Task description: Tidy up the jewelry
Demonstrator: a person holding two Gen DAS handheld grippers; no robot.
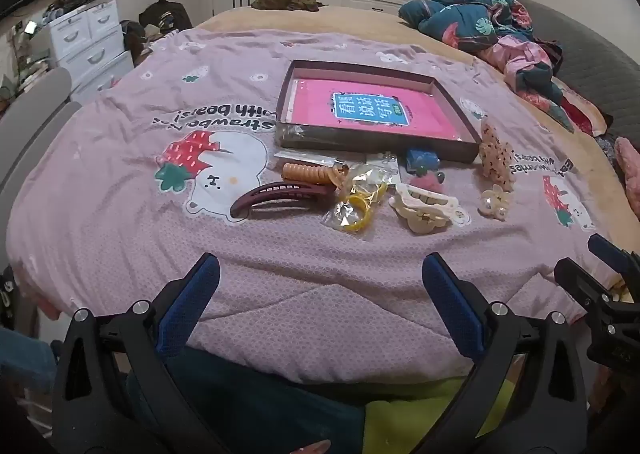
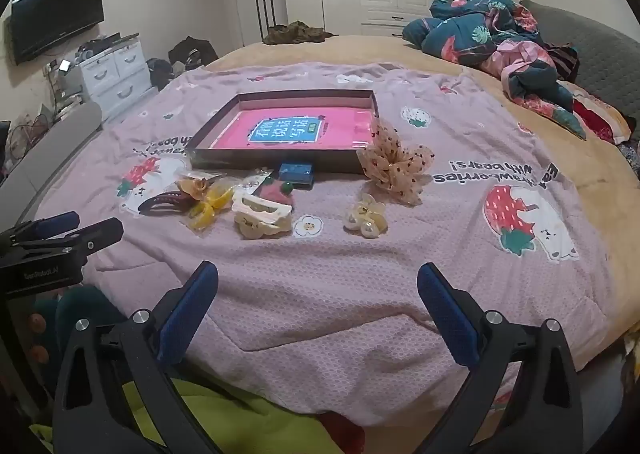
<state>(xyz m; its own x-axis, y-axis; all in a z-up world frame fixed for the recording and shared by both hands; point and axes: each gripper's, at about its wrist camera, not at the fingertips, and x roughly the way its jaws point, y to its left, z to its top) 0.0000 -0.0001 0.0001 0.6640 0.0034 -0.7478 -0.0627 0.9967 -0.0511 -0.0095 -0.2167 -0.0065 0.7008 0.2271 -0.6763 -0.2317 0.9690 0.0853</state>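
Hair clips (image 1: 424, 210) before tray (image 1: 456, 144) on quilt (image 1: 280, 266), left gripper (image 1: 320, 286) and right gripper (image 2: 318, 286) level, fingers spread, empty

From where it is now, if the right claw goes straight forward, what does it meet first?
Probably the cream hair claw clip, though depth is unclear. The open right claw hovers over bare pink quilt, and the flower sticker lies right beside that clip.
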